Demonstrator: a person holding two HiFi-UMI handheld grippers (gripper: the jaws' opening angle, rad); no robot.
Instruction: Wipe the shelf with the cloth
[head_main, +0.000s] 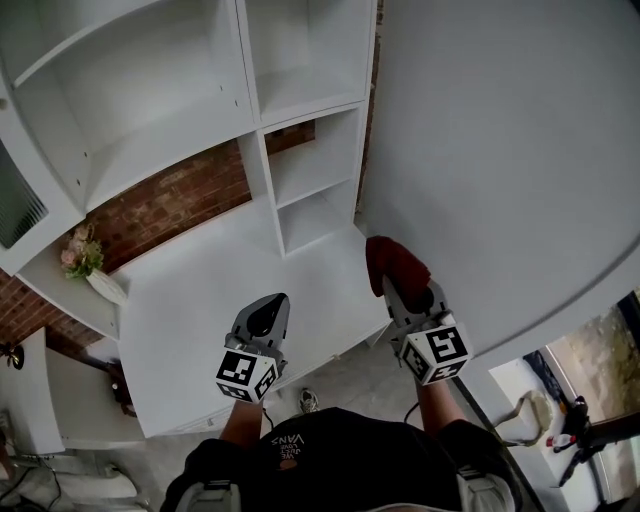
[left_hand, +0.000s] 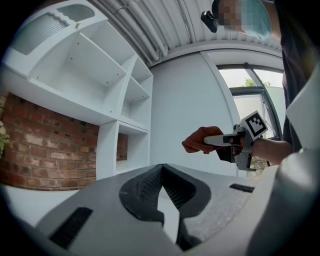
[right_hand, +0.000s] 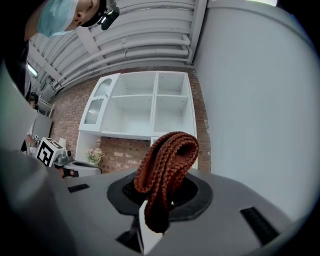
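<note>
The right claw (head_main: 400, 293) is closed on the cloth (head_main: 390, 260), a red-brown knitted piece folded over itself. In the right gripper view the two jaws pinch its lower part, and the folded loop stands out past their tips. The long axis of the cloth runs along the jaws, with the rounded fold at the far end. This end points forward to the white shelf (head_main: 258, 160), toward its lower open compartments.

The cloth is in the air, over the right front part of the white table (head_main: 190, 310) and near the foot of the shelf. In the left gripper view it shows against the plain white wall (head_main: 500, 150) – apart from the shelf boards, not touching them.

The left claw (head_main: 270, 305) hovers over the table, well to the left of the right one. Its jaws are together at the tips and there is nothing between them. It also points toward the shelf.

Behind the shelf there is a brick wall (head_main: 170, 205), and a small bunch of flowers (head_main: 80, 252) stands at the far left – beside the table edge.
</note>
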